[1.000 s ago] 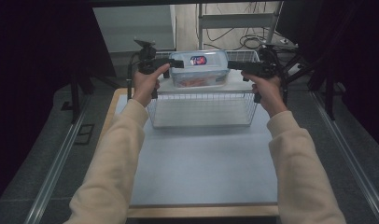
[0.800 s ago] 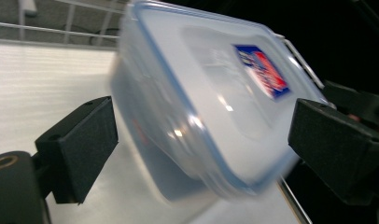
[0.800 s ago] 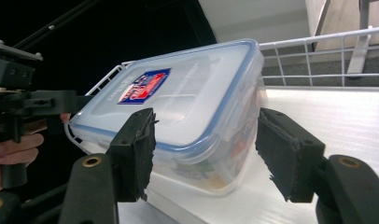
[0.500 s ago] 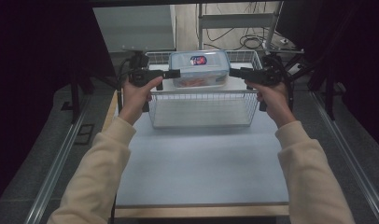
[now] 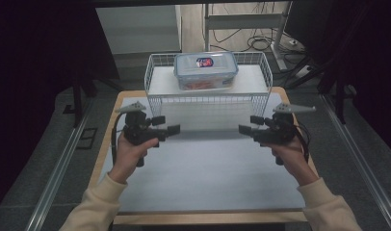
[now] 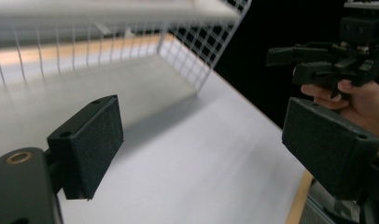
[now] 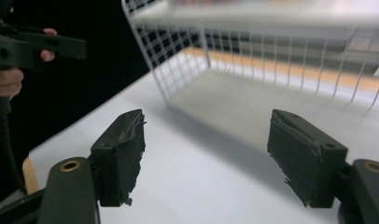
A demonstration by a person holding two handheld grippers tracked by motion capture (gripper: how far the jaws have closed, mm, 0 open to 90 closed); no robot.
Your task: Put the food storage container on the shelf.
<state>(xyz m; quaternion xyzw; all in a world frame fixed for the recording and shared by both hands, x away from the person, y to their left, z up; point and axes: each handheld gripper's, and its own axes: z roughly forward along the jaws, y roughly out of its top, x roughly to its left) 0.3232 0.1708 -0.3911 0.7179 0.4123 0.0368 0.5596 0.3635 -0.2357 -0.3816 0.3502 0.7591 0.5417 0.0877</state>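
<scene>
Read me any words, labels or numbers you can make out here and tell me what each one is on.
Nothing can be read as text.
Sticker on the lid of the clear plastic box in the wire basket: a red and blue label, too small and blurred to read.
Left hand-held gripper and right hand-held gripper: no markings that can be read.

light: dim, dark surround | basket point(image 7: 290, 56) motion-blurred | table point(image 5: 208, 163) evenly lit
</scene>
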